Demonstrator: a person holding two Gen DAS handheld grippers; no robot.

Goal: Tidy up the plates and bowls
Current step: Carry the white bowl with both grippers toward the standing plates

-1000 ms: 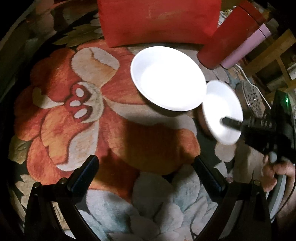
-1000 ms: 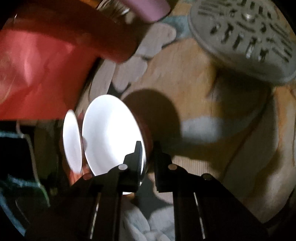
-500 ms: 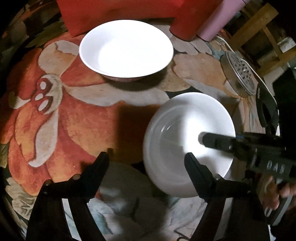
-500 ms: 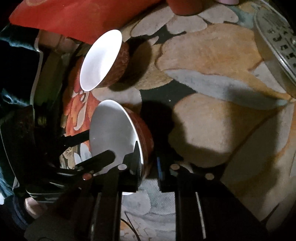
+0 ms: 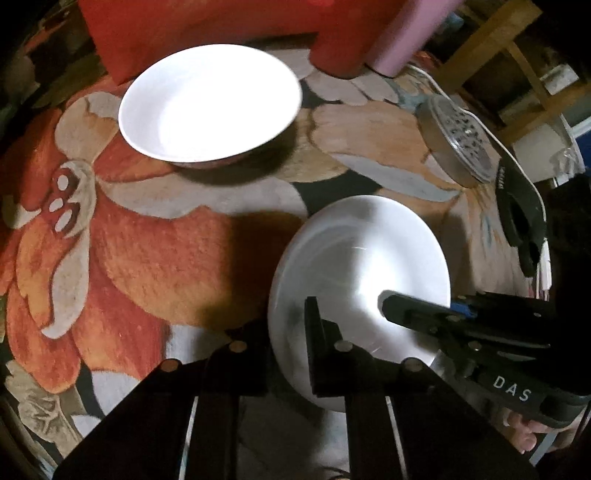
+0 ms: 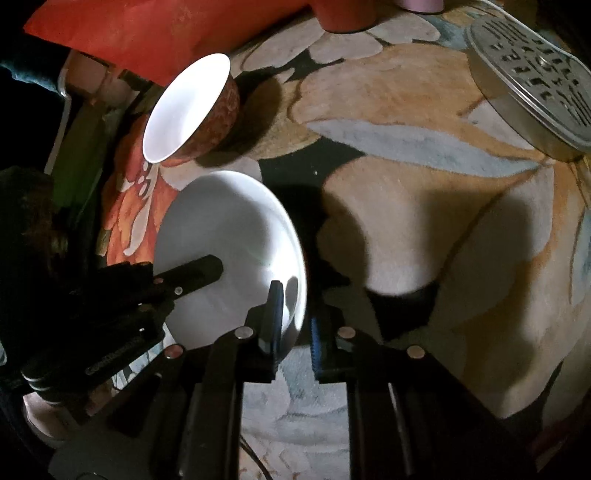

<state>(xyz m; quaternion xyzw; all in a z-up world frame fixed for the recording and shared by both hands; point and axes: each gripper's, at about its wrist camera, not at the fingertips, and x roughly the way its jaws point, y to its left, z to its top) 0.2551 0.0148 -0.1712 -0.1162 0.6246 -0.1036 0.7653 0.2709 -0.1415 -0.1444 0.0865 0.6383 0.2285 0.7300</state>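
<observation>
Left gripper (image 5: 288, 332) clamped on near bowl's (image 5: 354, 280) rim; right gripper (image 6: 293, 325) clamped on opposite rim; bowl over flowered rug (image 5: 147, 258); 2nd bowl (image 5: 210, 99) sits beyond, apart.

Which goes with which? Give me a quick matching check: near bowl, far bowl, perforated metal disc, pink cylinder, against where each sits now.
Things:
1. near bowl
2. far bowl
3. perforated metal disc
4. pink cylinder

Places or states:
A. free on the flowered rug, beside the red cushion
B. far edge of the rug, next to a red cylinder
C. rim pinched from both sides by the left gripper and right gripper, jaws shut
D. lying towards the rug's right edge

Pairs: 1-C, 2-A, 3-D, 4-B
</observation>
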